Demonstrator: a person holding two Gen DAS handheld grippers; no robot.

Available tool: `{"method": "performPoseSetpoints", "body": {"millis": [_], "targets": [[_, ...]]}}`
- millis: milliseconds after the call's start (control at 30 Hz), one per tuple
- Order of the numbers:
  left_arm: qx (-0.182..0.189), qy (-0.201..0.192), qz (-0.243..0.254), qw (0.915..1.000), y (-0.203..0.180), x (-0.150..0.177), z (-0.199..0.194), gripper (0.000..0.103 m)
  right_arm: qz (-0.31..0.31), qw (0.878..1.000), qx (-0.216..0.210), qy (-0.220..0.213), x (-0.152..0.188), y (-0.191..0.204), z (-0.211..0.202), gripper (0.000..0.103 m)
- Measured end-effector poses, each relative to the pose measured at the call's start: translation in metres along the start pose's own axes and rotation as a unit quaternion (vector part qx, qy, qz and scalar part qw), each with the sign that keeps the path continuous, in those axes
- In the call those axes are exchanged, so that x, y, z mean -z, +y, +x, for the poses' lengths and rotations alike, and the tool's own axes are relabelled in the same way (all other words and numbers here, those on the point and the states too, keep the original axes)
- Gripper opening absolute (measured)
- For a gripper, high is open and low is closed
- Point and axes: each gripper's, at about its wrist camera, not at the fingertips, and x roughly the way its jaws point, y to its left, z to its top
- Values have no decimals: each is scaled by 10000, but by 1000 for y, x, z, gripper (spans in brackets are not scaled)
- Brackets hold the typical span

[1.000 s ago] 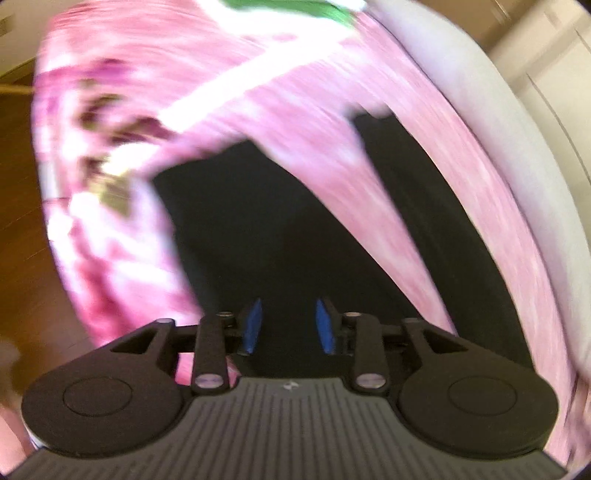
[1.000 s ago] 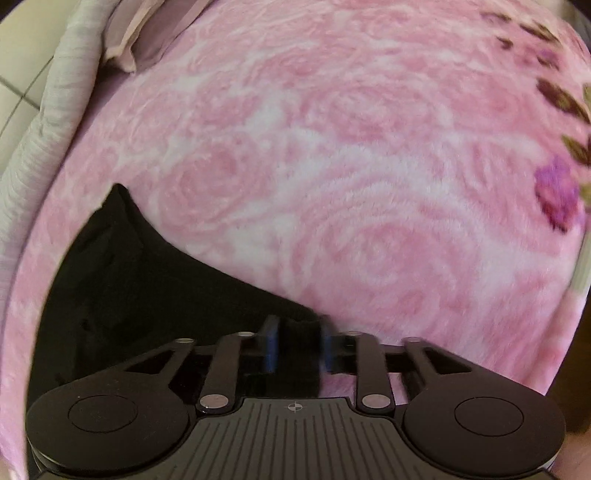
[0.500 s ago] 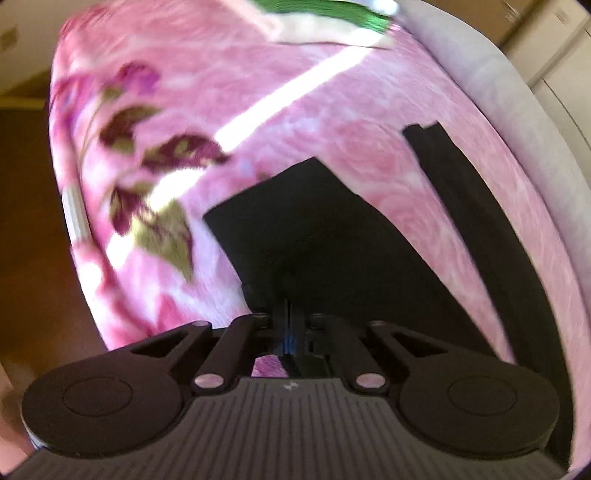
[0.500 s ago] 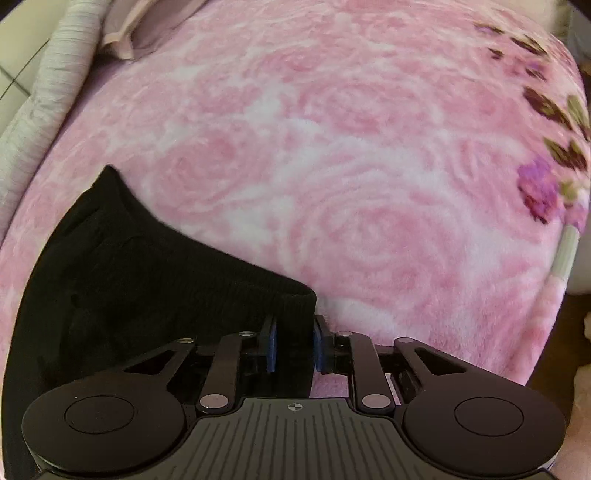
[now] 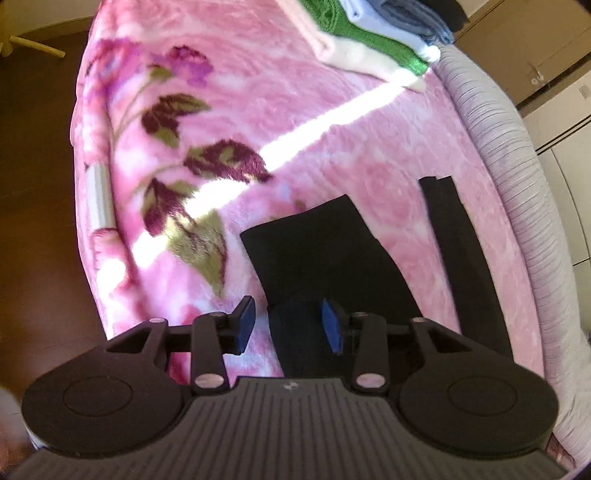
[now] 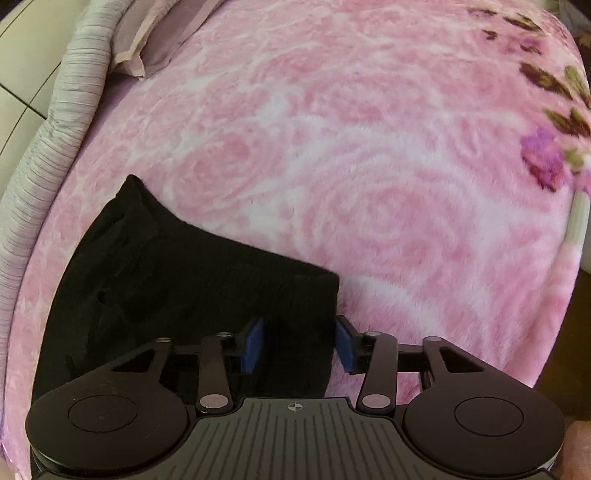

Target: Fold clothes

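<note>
A black garment (image 5: 332, 258) lies folded on the pink floral blanket (image 5: 229, 110), with a narrow black strip (image 5: 461, 251) running along its right side. My left gripper (image 5: 288, 325) is open, its blue pads either side of the garment's near corner. In the right wrist view the same black garment (image 6: 177, 280) lies at the lower left. My right gripper (image 6: 299, 345) is open, with the garment's near right corner between its blue pads.
A stack of folded clothes, green, white, pale blue and grey (image 5: 373, 33), sits at the far end of the blanket. A ribbed grey-lilac bed edge (image 5: 517, 206) runs along the right. A pillow (image 6: 162, 40) lies far left. Dark wooden floor (image 5: 33, 184) lies beyond the blanket's edge.
Both grippers were shut on the garment's corners half a second ago and have now opened, leaving it lying on the blanket. The left view has steadied and pulled back.
</note>
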Motion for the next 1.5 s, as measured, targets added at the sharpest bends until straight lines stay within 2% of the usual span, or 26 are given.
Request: {"method": "performPoseSetpoints", "body": {"millis": [33,100,167,267,367,433,500,533,600,700,800,833,867,900,933,1000,1100,1167,1233,1300,1367,1467,1500], "targets": [[-96,-7,114,9999,-3,0,5,20,-5,10000,19,-45,2,1,1,46],[-268,-94,519,9982,-12,-1,9,7,-95,9998,137,-65,3,4,1,44],[-304,-237,1058,9936,-24,0,4,5,-312,9988,386,-7,3,10,2,14],[-129,-603,1684,9838,-38,-4,-20,5,-363,9984,433,33,7,8,-8,10],[34,-880,2182,9719,-39,-9,-43,6,-376,9983,436,67,11,5,-20,10],[-206,-788,2373,9680,-30,-9,-38,7,-385,9983,438,89,14,3,-27,10],[-580,-339,2245,9721,-12,-8,-15,8,-422,9979,473,150,20,1,-29,10],[-711,-292,2284,9705,-11,-7,-11,14,-472,9973,526,220,26,-1,-24,12],[-861,-375,2480,9642,-15,-5,-11,16,-467,9963,692,215,32,1,-29,15],[-1296,-882,2881,9447,-30,-5,-30,19,-527,9940,953,118,38,7,-45,24],[-1654,-1371,2979,9301,-37,-10,-45,21,-1212,9844,1250,-257,40,28,-70,34],[-1535,-1384,2933,9334,-39,-11,-48,22,-1468,9807,1235,-371,42,36,-75,37],[-1238,-1260,2845,9423,-42,-11,-48,23,-1723,9763,1219,-484,44,44,-80,39],[-1016,-1138,2832,9468,-47,-6,-44,23,-1944,9726,1148,-554,47,51,-80,40],[-850,-1031,2868,9486,-54,1,-39,23,-2146,9692,1047,-600,51,58,-77,42],[-619,-789,3084,9460,-70,23,-22,24,-2545,9610,871,-648,60,69,-67,43],[-699,-383,3355,9387,-78,56,5,25,-3128,9450,851,-434,73,74,-32,43],[-888,-425,3441,9338,-76,76,7,25,-3505,9312,979,-200,83,68,-12,43],[-1024,-337,3361,9356,-73,88,-2,25,-3783,9203,993,18,89,55,-3,43],[-1130,-152,3189,9409,-69,99,-18,25,-3850,9191,825,159,90,45,-9,43],[-1138,7,3074,9447,-68,117,-44,25,-3762,9213,856,476,86,35,-17,44],[-874,249,3109,9461,-85,156,-91,25,-3497,9299,727,875,78,20,-42,44],[-771,330,3131,9460,-92,170,-107,25,-3505,9294,642,963,77,17,-54,44]]}}
